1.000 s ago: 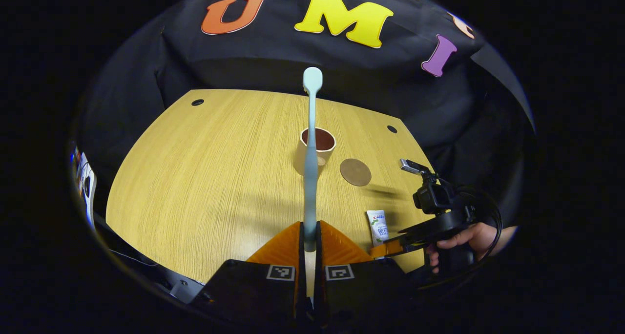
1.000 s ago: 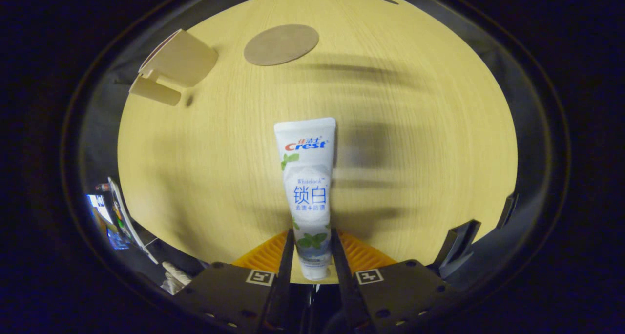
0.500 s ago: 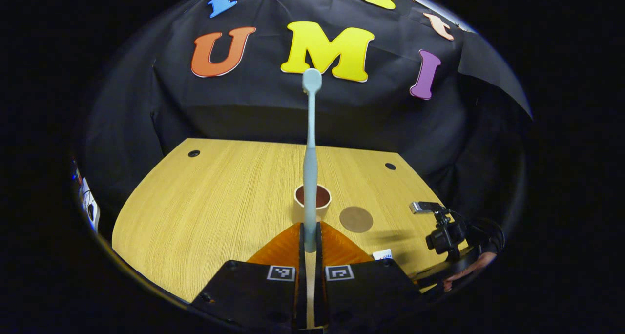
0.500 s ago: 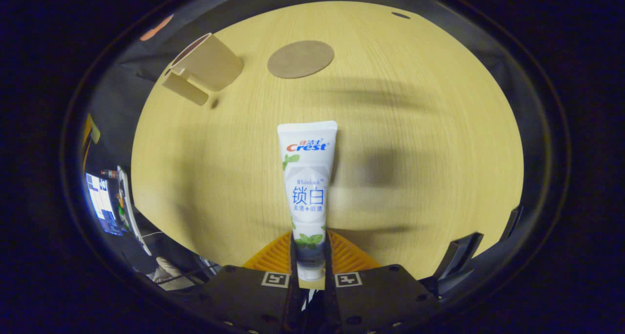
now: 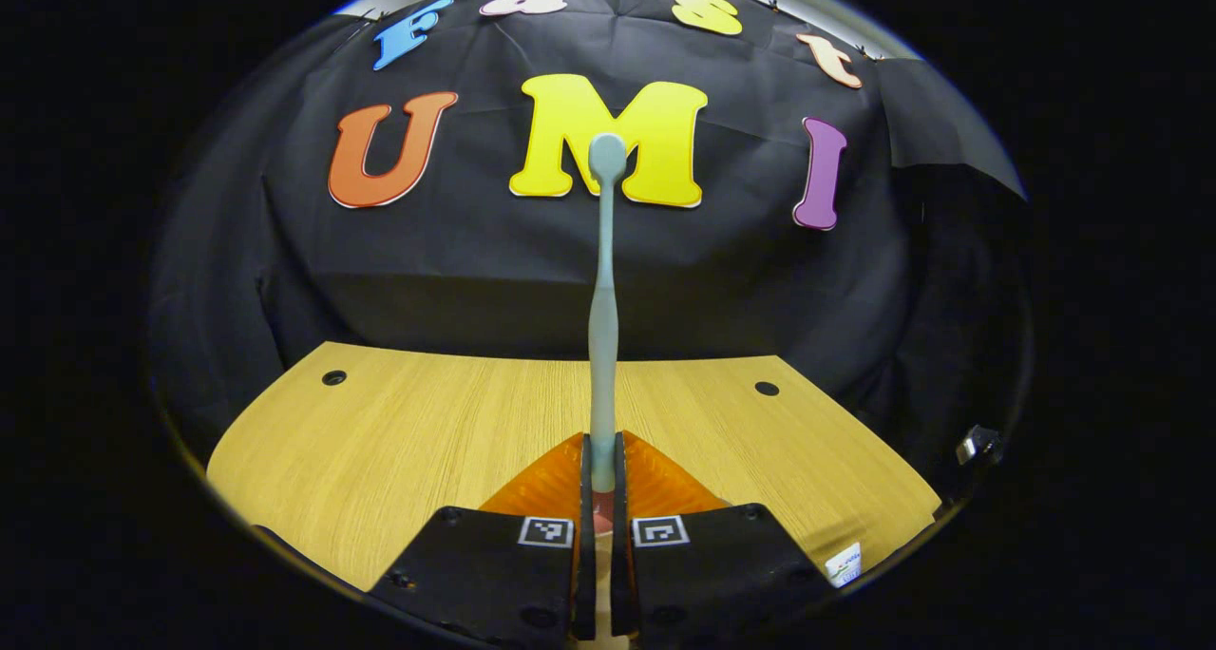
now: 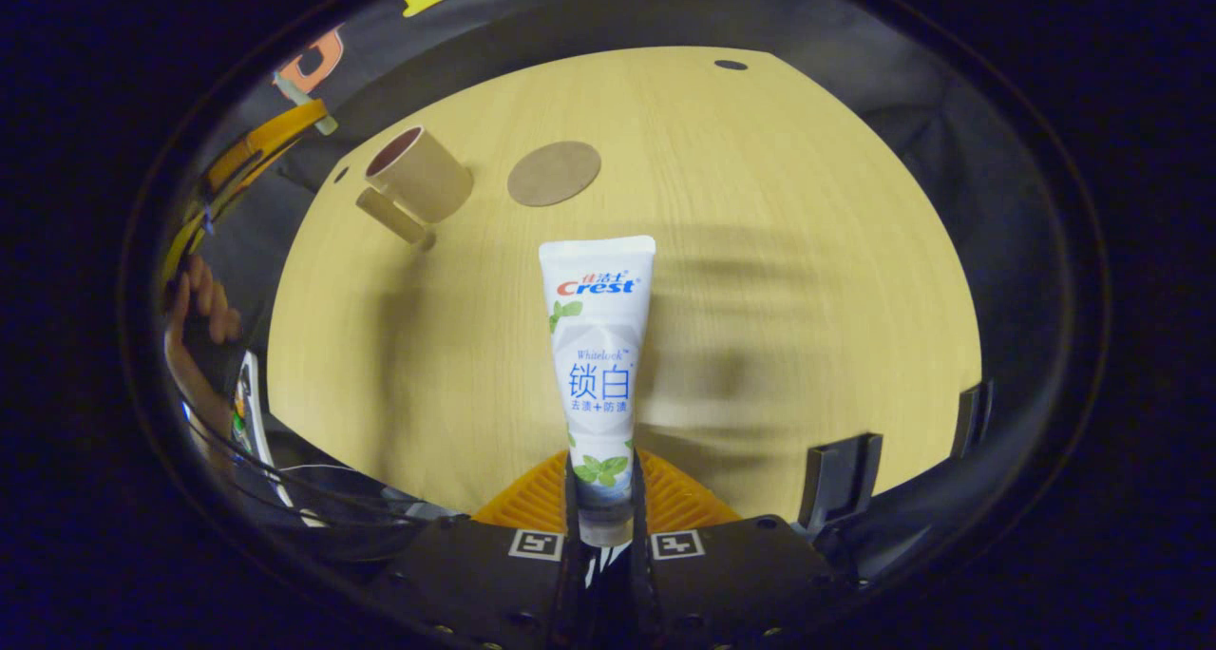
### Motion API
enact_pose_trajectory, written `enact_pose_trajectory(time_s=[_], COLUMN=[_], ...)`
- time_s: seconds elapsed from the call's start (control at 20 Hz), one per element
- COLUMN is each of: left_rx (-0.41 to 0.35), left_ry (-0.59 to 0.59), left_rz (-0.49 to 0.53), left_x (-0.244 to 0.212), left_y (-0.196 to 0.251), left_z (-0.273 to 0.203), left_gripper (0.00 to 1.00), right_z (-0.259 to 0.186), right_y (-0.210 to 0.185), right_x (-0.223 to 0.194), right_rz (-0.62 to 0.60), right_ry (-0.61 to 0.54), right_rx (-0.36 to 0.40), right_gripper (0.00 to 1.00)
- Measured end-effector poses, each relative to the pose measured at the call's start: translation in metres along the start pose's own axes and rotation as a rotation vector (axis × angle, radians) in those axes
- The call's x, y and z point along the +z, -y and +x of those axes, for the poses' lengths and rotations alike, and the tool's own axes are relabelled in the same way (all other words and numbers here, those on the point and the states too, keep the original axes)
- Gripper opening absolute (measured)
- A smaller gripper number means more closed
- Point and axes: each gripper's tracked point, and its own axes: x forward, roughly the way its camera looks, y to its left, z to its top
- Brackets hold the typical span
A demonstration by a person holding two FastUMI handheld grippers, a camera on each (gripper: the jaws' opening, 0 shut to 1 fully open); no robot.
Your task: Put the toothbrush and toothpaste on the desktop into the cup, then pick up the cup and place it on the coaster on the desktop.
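Toothbrush first: in the left gripper view our left hand-held gripper (image 5: 600,474) is pinching the slim pale blue plastic toothbrush (image 5: 602,346) by its lower handle, both fingers tight on it. It sticks straight out in front, head end up against the black booth wall, well above the light wooden desk (image 5: 427,422). A corner of the toothpaste peeks in at the lower right edge.

Over in the right gripper view, our right hand-held gripper (image 6: 604,507) is clamped on the cap end of the white toothpaste tube (image 6: 598,346), held off the desk. The beige handled cup (image 6: 418,175) stands upper left, with the round brown coaster (image 6: 554,173) just beside it, apart. A hand (image 6: 195,317) shows at the left edge.
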Motion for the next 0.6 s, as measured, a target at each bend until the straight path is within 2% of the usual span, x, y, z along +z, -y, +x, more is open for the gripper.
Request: enact_pose_trajectory(time_s=[0.3, 0.45, 0.6], left_rx=[0.002, 0.003, 0.011], left_ry=[-0.014, -0.032, -0.035], left_rz=[0.037, 0.080, 0.077], left_x=[-0.035, -0.051, -0.055], left_y=[-0.005, -0.007, -0.011], left_z=[0.040, 0.047, 0.050], left_gripper=[0.09, 0.10, 0.11], right_z=[0.000, -0.004, -0.003], right_y=[-0.001, -0.003, -0.003], right_x=[-0.005, -0.005, -0.006], right_rz=[0.088, 0.124, 0.129], right_ry=[0.006, -0.008, -0.009], right_rx=[-0.046, -0.048, -0.039], right_gripper=[0.19, 0.19, 0.19])
